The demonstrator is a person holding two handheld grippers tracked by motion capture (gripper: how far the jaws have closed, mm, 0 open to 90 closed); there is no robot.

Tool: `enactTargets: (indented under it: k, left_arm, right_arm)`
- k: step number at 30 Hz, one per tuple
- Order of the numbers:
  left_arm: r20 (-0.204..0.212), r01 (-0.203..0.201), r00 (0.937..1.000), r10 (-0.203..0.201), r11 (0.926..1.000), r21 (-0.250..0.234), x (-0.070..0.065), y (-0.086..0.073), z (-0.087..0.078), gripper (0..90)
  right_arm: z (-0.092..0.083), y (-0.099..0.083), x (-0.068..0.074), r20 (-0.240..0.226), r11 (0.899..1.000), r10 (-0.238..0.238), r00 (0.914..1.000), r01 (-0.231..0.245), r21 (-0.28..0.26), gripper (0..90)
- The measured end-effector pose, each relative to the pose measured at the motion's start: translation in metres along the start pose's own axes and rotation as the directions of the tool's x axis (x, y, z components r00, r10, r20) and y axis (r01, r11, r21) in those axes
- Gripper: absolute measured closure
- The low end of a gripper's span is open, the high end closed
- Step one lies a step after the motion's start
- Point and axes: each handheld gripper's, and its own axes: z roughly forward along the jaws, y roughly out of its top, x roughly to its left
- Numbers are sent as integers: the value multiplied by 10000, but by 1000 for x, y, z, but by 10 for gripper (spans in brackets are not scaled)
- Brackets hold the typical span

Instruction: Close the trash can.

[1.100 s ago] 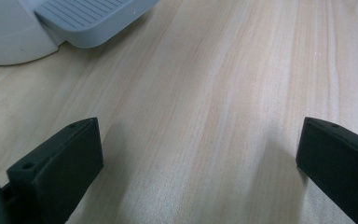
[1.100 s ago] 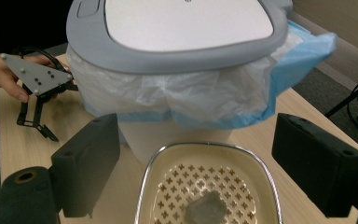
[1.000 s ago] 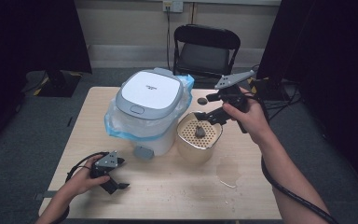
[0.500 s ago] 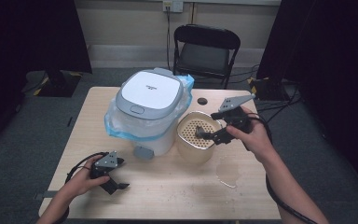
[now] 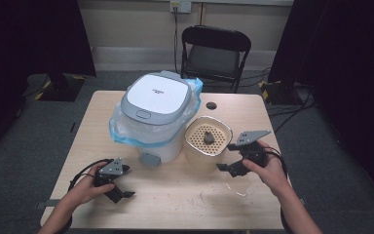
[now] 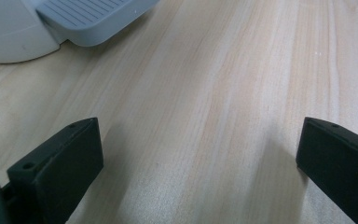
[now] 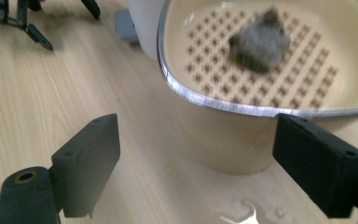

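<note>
Right gripper view: cream strainer basket ahead of spread jaws

Cream perforated basket (image 7: 279,70) with a chrome rim holds a grey lump (image 7: 260,42) and stands on the table (image 5: 185,195) beside the white appliance (image 5: 156,114). Right gripper (image 5: 236,161) hovers released before it, over spilled water (image 7: 242,214). Left gripper (image 5: 114,187) rests released, empty

Cream perforated basket (image 5: 208,141) with chrome rim, grey lump (image 5: 208,138), pale wood table (image 5: 185,200).

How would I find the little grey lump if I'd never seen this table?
Find the big white cooker wrapped in clear plastic in the middle of the wooden table. Right beside it stands a cream pot with a hole-dotted tray inside. The grey lump sits on that tray, the one dark, rough thing there.
</note>
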Motion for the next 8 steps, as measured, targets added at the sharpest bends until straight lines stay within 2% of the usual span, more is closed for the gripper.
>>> enactTargets:
  k: [3,6,8]
  left_arm:
    - [-4,-2,10000,2,10000,-8,0,0,0,0]
    - [-3,12,10000,-12,10000,-45,0,0,0,0]
    - [-8,6,10000,-6,10000,-22,0,0,0,0]
  right_arm:
    - [5,-20,5,237,9996,-169,9996,163,228,148]
    - [7,-30,8,148,10000,36,9999,-37,53,144]
    - [9,-33,10,42,9997,-111,9999,110,224,144]
